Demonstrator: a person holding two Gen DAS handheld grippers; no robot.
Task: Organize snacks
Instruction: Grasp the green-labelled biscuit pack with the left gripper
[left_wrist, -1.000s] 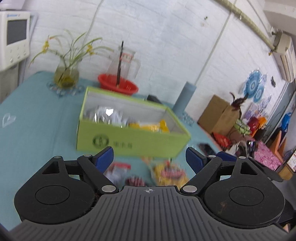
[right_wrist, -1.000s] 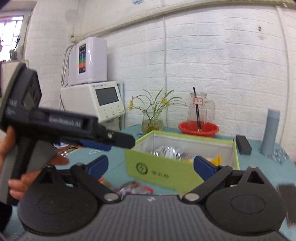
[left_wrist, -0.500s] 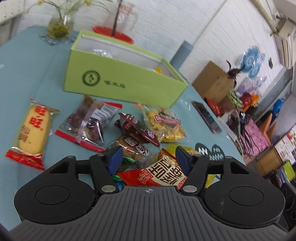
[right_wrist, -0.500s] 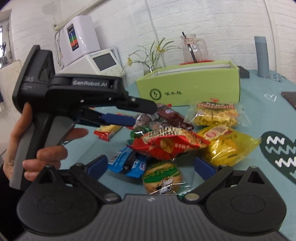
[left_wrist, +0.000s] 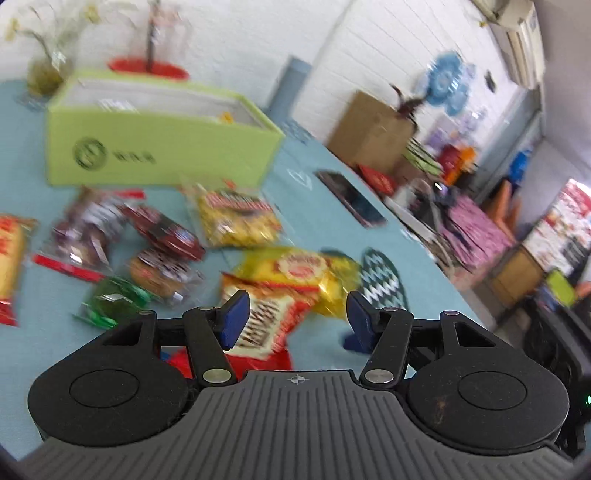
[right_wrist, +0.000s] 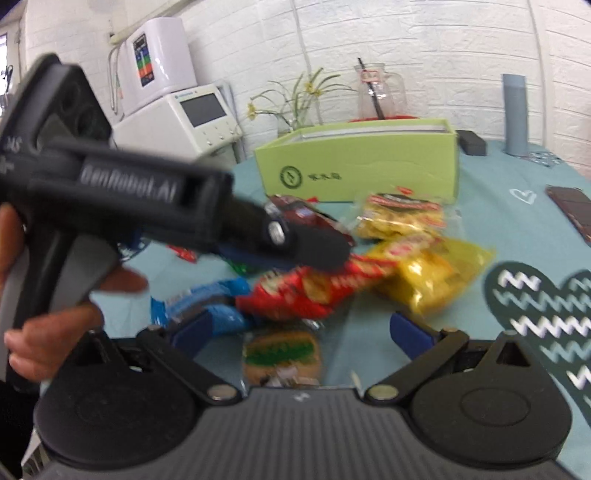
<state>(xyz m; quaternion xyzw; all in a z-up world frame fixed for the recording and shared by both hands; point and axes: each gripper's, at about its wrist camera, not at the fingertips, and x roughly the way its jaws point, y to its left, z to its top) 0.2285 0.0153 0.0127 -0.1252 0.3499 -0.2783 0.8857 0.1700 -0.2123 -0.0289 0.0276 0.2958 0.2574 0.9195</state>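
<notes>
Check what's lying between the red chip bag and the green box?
In the right wrist view, two yellow packs: the shiny yellow bag beside the red chip bag, then the clear pack of yellow snacks just before the green box.

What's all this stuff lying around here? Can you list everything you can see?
Box: one, lime green, open, back of the table.
Table: one, teal cloth.
Snack packets: about ten, loose in front of the box, among them a red chip bag, a yellow bag, a blue packet.
Phone: one, dark, right of the snacks.
Vase of flowers: one, glass, behind the box.
Pitcher: one, clear, in a red bowl.
Grey tube: one, upright, far right.
Left gripper: fingers open above the red bag.
Right gripper: fingers open.
</notes>
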